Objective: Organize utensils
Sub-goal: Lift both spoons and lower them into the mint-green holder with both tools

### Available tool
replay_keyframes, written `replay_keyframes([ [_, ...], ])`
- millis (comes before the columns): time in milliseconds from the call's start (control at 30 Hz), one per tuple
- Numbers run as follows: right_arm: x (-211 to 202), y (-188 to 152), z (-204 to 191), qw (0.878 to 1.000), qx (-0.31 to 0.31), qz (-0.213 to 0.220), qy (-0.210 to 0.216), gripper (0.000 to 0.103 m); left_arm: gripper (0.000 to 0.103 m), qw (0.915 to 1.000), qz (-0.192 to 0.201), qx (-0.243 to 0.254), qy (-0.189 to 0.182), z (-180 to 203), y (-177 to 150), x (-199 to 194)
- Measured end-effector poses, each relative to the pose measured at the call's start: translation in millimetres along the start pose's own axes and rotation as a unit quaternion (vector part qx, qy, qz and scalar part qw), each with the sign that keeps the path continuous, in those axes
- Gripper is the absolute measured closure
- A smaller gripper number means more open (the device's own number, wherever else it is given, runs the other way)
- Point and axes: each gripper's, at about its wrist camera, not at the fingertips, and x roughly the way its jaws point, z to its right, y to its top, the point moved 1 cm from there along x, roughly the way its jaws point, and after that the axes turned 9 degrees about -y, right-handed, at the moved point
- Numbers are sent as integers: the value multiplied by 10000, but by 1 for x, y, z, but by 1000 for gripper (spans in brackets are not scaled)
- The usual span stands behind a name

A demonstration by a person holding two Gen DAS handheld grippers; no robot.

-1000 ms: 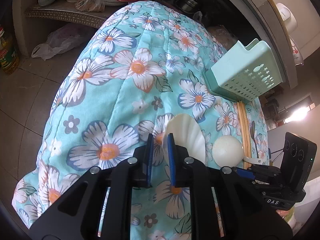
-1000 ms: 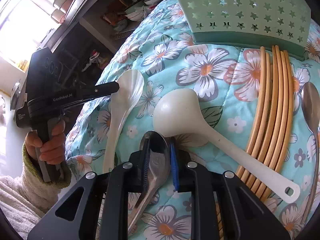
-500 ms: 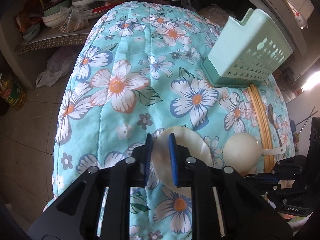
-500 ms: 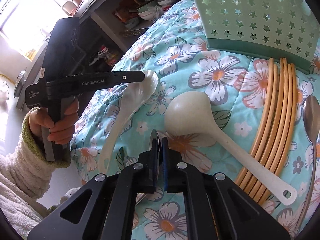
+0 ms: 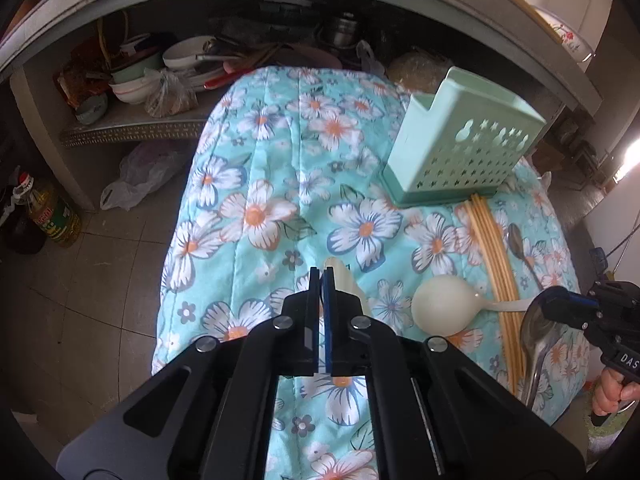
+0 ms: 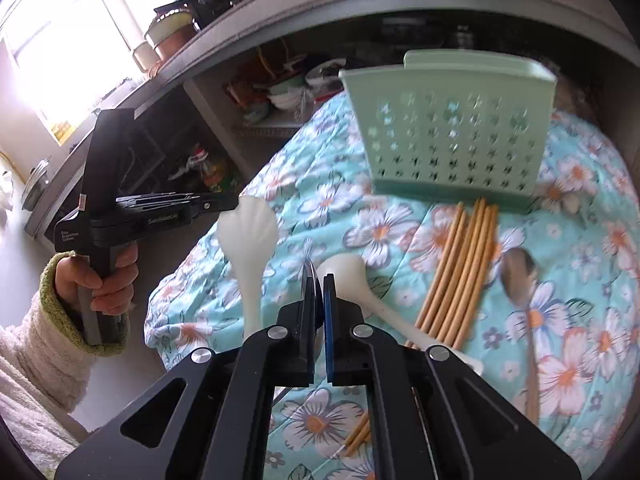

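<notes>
Left wrist view: the left gripper (image 5: 322, 276) has its jaws clenched on the rim of a white shell-shaped plastic rice paddle (image 5: 344, 278), which shows edge-on just past the blue pads. In the right wrist view the same paddle (image 6: 249, 236) hangs clear of the cloth, bowl uppermost and handle pointing down, held at its upper edge by the left gripper (image 6: 230, 205). A hand in a cream fleece sleeve with a green cuff (image 6: 96, 280) grips that tool's handle.

The right gripper (image 6: 319, 280) is clenched on the bowl of a steel spoon (image 6: 310, 280), seen edge-on between the pads. From the left wrist view this spoon (image 5: 538, 336) is raised above the cloth with its handle hanging down from the right gripper (image 5: 552, 300).

Remaining items lie on the turquoise floral quilted cloth (image 5: 256, 184):
- a white plastic ladle (image 5: 444, 306), bowl down, its handle crossing the chopsticks;
- a bundle of bamboo chopsticks (image 6: 460, 264), one end touching the holder's base;
- a second steel spoon (image 6: 520, 276), just beside the chopsticks.

The mint-green perforated plastic utensil holder (image 6: 452, 132) stands upright at the far side of the cloth.
</notes>
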Motion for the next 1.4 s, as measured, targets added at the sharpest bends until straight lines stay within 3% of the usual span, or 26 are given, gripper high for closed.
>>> replay_keyframes([
  [133, -42, 21, 11, 9976, -52, 631, -291, 99, 102, 9981, 603, 103, 97, 12, 23, -43],
  [267, -81, 49, 23, 9892, -85, 1278, -712, 99, 102, 9905, 1356, 166, 144, 28, 58, -81],
  [500, -132, 109, 50, 9656, 103, 2292, -1226, 99, 102, 9617, 2665, 407, 495, 68, 123, -112],
  [667, -147, 144, 68, 9453, 133, 2764, -1724, 99, 102, 9464, 3098, 625, 666, 92, 160, -97],
  [800, -151, 169, 84, 9287, 214, 3048, -2102, 99, 102, 9400, 3212, 818, 812, 105, 182, -71],
  [1000, -123, 207, 112, 9185, 232, 3078, -2471, 99, 102, 9370, 3174, 1100, 959, 115, 192, -25],
  [1200, -80, 214, 127, 9164, 49, 2941, -2714, 99, 102, 9377, 3025, 1275, 1139, 115, 185, 12],
  [1400, -55, 205, 131, 9188, -134, 2833, -2745, 99, 102, 9440, 2823, 1286, 1122, 107, 179, 33],
])
